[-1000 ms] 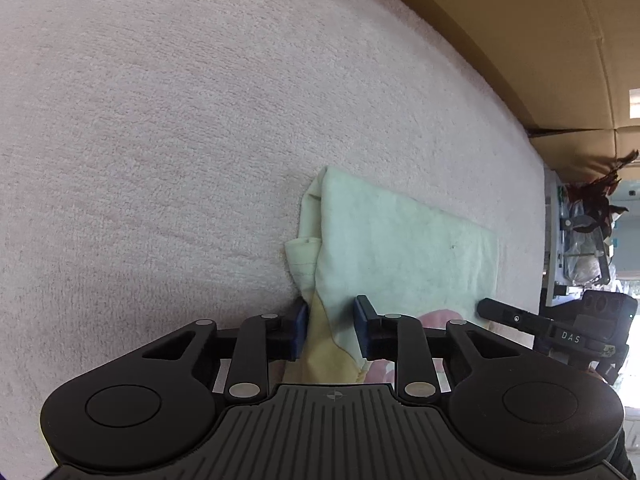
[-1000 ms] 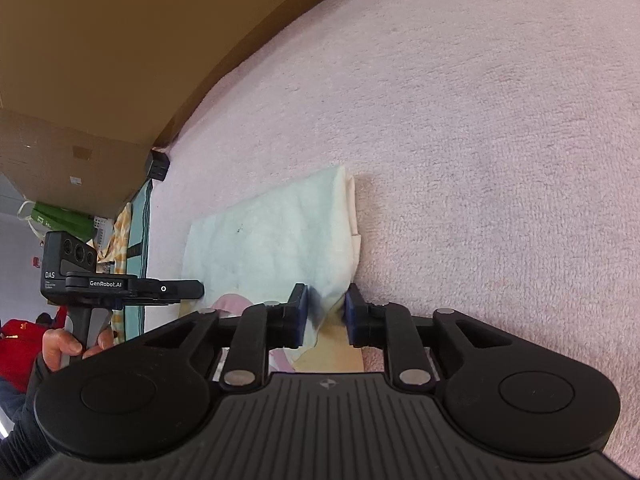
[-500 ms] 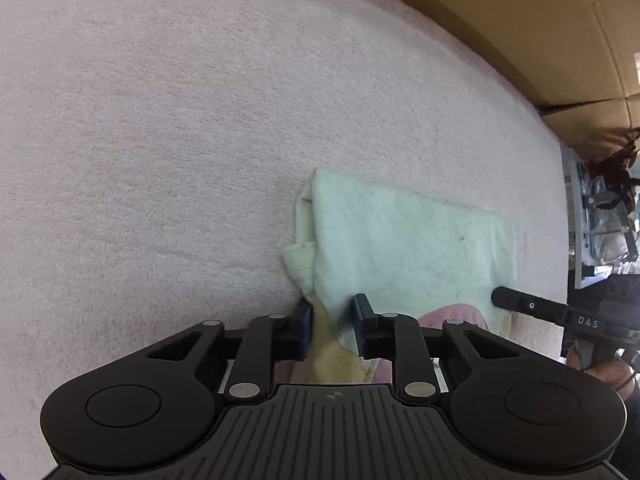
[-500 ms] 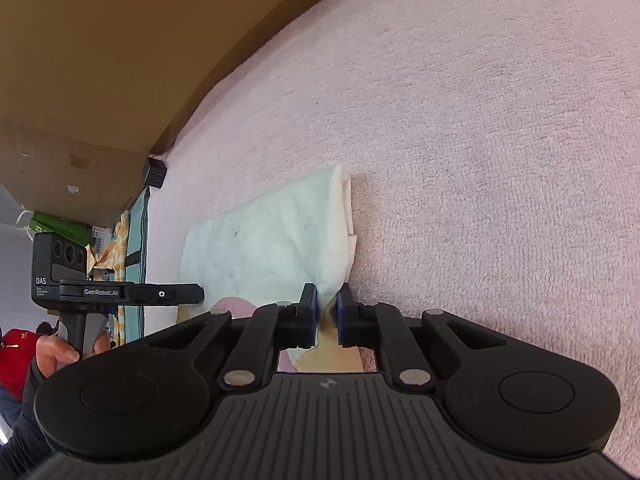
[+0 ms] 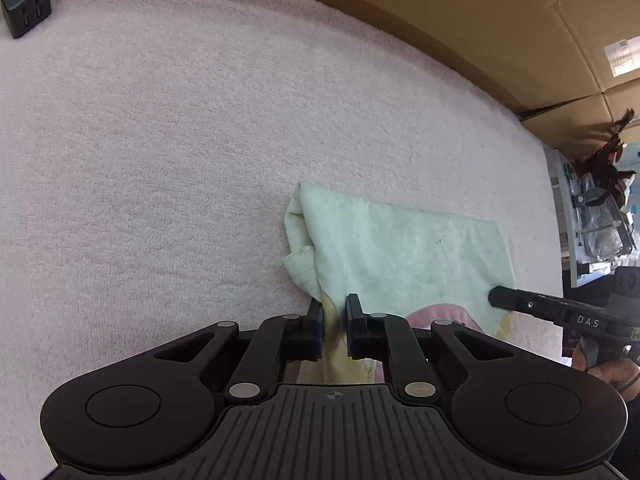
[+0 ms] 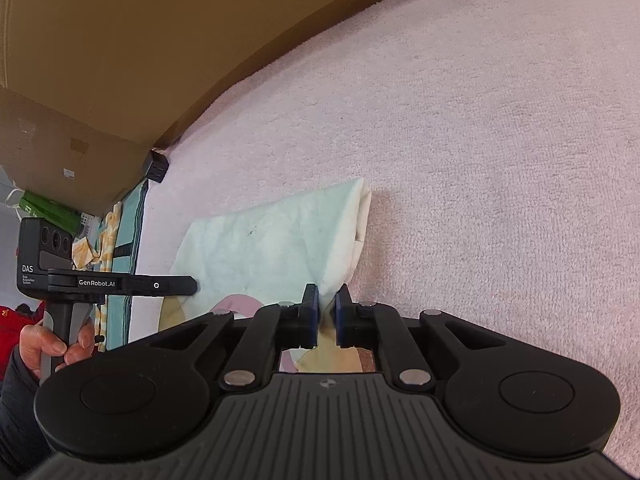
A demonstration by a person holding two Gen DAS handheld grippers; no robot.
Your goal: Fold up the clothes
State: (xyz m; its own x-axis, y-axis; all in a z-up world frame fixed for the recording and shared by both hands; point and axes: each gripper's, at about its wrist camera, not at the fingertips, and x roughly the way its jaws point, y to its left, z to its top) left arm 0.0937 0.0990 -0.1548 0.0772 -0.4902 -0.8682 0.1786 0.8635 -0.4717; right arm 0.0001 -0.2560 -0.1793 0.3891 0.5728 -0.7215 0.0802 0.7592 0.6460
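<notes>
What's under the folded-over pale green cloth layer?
Under the green layer, pink and yellow parts of the same garment peek out near both tools; the rest is covered. All lies on the pink towel.

The folded garment lies on the towelling surface, a cardboard wall behind it, a charger block far left.

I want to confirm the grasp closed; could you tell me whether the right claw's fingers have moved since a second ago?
Yes. The right claw narrowed its gap, pinching the garment edge.
</notes>
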